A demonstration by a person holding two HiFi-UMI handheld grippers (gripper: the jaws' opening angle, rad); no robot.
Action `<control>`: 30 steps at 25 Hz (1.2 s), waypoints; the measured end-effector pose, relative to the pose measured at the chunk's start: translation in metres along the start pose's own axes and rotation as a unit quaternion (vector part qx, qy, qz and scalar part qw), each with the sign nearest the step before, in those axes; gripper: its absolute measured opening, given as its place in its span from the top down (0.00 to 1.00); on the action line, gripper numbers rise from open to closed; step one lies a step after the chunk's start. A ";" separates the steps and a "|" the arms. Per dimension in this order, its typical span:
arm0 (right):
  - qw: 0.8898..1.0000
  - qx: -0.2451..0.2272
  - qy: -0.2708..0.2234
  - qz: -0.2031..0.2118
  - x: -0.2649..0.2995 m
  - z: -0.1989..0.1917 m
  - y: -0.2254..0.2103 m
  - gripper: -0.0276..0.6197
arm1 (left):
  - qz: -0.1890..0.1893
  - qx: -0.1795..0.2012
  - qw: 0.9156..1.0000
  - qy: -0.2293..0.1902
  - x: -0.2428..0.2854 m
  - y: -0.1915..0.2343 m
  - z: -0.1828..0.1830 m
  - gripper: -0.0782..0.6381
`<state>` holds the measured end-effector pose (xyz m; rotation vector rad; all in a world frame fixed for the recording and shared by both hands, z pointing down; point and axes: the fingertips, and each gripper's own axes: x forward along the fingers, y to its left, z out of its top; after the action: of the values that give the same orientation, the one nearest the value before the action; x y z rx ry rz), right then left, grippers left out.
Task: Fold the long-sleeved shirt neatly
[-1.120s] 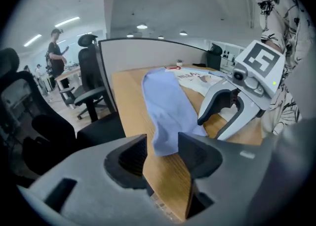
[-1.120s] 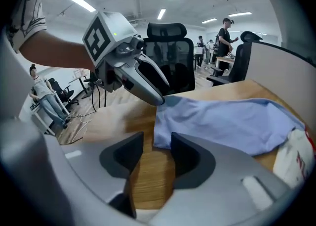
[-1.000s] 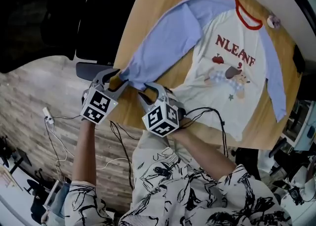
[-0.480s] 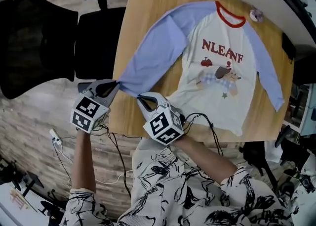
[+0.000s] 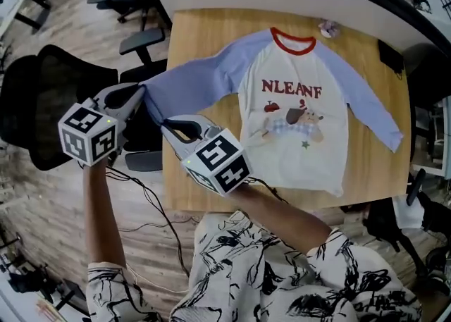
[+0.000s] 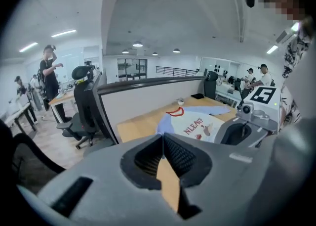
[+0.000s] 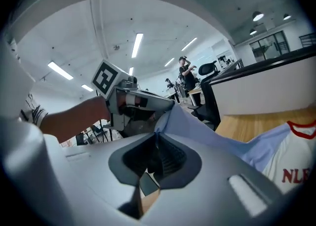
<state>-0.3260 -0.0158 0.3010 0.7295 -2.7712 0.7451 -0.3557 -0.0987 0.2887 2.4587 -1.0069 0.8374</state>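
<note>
The cream long-sleeved shirt with blue sleeves and a red collar (image 5: pixel 296 137) lies flat, print up, on the light wooden bench (image 5: pixel 204 32). One blue sleeve (image 5: pixel 194 84) stretches past the bench's left edge, lifted clear of the bench. The left gripper (image 5: pixel 139 92) has its jaws pinched tight on the cuff end. The right gripper (image 5: pixel 166 125) has its jaws clamped on the same sleeve just beside it, over the bench's edge.
</note>
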 end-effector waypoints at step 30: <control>0.949 0.219 -0.129 -0.186 -0.371 -0.049 -0.332 0.91 | -0.203 0.160 0.960 0.103 0.389 -0.330 0.199 0.87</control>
<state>0.1634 -0.0879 0.3754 1.4805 -2.5683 1.2716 0.1821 -0.1758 0.3538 2.6307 -0.2893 1.1470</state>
